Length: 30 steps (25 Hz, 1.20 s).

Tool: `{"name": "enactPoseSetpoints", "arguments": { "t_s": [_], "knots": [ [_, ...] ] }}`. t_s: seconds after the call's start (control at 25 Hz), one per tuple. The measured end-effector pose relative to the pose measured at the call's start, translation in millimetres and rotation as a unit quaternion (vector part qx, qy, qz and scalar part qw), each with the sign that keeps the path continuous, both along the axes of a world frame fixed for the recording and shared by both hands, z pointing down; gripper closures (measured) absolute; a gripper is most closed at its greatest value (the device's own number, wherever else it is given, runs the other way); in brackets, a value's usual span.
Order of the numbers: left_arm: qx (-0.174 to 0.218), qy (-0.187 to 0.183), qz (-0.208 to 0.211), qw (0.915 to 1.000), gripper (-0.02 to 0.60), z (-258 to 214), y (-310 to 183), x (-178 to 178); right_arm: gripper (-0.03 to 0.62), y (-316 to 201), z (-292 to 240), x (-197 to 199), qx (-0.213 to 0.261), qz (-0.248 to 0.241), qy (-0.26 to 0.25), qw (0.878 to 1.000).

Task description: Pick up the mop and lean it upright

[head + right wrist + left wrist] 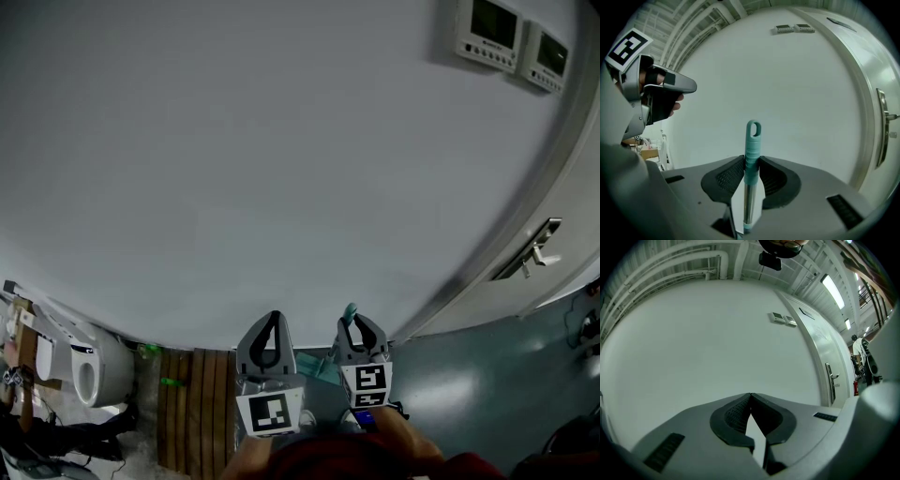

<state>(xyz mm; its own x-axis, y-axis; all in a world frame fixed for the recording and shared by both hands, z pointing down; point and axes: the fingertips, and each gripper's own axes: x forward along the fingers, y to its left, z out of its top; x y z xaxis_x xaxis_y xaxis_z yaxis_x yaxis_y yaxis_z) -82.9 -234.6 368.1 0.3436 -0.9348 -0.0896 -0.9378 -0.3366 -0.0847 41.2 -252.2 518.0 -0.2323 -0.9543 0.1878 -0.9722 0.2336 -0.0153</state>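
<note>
The mop shows as a steel pole with a teal grip and a hanging loop at its top, standing upright before a plain white wall. My right gripper is shut on that teal grip, its pads pressed to both sides. In the head view the teal tip pokes out above the right gripper. The mop's head is hidden. My left gripper is shut with nothing in it, tips touching, pointing level at the wall; it sits left of the right one in the head view.
A white wall fills the front. A door with a lever handle stands to the right, two wall panels above it. On the floor lie a wooden slat mat and a white toilet-like fixture at left.
</note>
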Motion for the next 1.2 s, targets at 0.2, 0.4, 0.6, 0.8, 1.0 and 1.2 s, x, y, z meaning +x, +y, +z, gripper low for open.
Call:
{"name": "enactPoseSetpoints", "arguments": {
  "t_s": [0.2,0.4,0.6,0.8,1.0,1.2],
  "knots": [
    [0.002,-0.006,-0.003,1.0,0.566,2,0,-1,0.482,11,0,-6,0.003,-0.007,0.004,1.0],
    [0.0,-0.006,-0.006,1.0,0.566,2,0,-1,0.482,12,-1,-4,0.001,-0.008,0.005,1.0],
    [0.004,-0.004,-0.005,1.0,0.566,0,1,-2,0.482,12,-1,-1,-0.001,-0.005,0.004,1.0],
    [0.004,-0.003,-0.004,1.0,0.566,-1,0,1,0.484,13,-3,0,-0.001,-0.006,0.003,1.0],
    [0.006,-0.002,-0.002,1.0,0.566,-1,2,1,0.484,16,-5,4,0.001,-0.002,-0.001,1.0],
    [0.004,-0.002,-0.001,1.0,0.566,1,1,3,0.485,19,-7,7,0.0,-0.002,-0.002,1.0]
  ]
}}
